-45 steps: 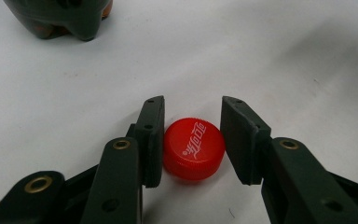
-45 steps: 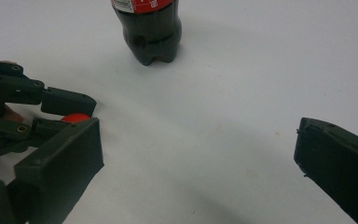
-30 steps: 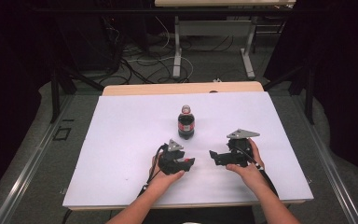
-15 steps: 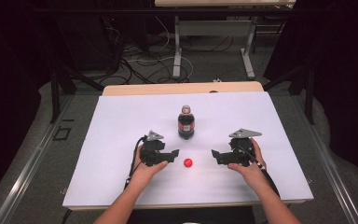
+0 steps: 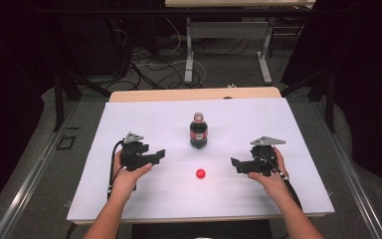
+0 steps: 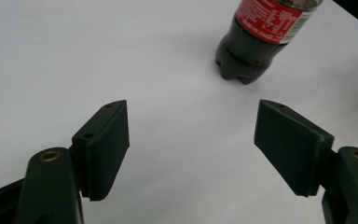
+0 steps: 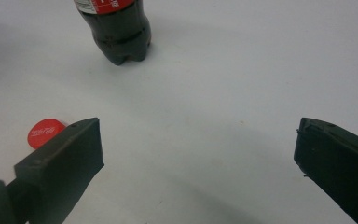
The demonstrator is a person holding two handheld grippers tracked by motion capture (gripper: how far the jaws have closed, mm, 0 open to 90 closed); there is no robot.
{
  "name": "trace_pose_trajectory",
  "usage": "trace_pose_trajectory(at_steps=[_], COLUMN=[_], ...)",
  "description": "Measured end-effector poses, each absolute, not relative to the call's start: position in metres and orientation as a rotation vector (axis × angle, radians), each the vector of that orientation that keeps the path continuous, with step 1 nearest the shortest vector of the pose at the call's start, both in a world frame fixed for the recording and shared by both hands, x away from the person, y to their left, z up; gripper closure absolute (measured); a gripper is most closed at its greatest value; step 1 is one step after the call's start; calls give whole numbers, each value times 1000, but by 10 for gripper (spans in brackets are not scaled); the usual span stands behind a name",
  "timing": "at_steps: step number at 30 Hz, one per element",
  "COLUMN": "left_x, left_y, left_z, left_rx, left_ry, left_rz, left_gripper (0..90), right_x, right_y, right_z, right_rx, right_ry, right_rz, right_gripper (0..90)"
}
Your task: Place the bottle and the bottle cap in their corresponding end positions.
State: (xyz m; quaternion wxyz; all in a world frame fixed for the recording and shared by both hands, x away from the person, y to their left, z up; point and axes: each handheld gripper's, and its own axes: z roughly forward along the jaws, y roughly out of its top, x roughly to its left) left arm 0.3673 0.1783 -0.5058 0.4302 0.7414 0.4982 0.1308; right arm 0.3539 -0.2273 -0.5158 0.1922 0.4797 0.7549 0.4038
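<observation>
A dark cola bottle [image 5: 198,132] with a red label stands upright and uncapped at the middle of the white table [image 5: 144,112]; it also shows at the top of the left gripper view [image 6: 256,39] and the right gripper view [image 7: 119,30]. Its red cap [image 5: 200,173] lies flat on the table in front of it, and appears beside the right gripper's jaw [image 7: 45,132]. My left gripper [image 5: 159,154] is left of the cap, its jaws have just been opening, and nothing is between them [image 6: 191,149]. My right gripper [image 5: 236,163] stands open and empty right of the cap [image 7: 198,154].
A wooden board edge [image 5: 194,93] borders the table's far side. Beyond it are desk legs [image 5: 189,50] and loose cables [image 5: 144,69] on the floor. A metal rail [image 5: 30,174] runs along the left of the table.
The left gripper moved left and away from the middle, and the red cap that it covered a second ago now lies bare on the table. The right gripper has stayed put.
</observation>
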Motion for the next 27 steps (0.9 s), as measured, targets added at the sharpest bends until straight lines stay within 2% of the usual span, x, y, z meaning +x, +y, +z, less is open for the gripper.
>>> trace_pose_trajectory(at_steps=[10,17,27], left_x=[360,360,362], left_y=[220,244,263], left_z=[-508,-516,-525], left_rx=[1812,1768,1730], left_ry=[1302,1337,1369], left_rz=[385,403,403], left_gripper=[258,170,89], right_x=[358,360,365], right_y=[-243,-251,-260], right_z=[-518,-522,-532], right_rx=[1396,1415,1442], right_ry=[2073,2043,2012], right_rz=[1113,1109,1074], right_gripper=[7,7,7])
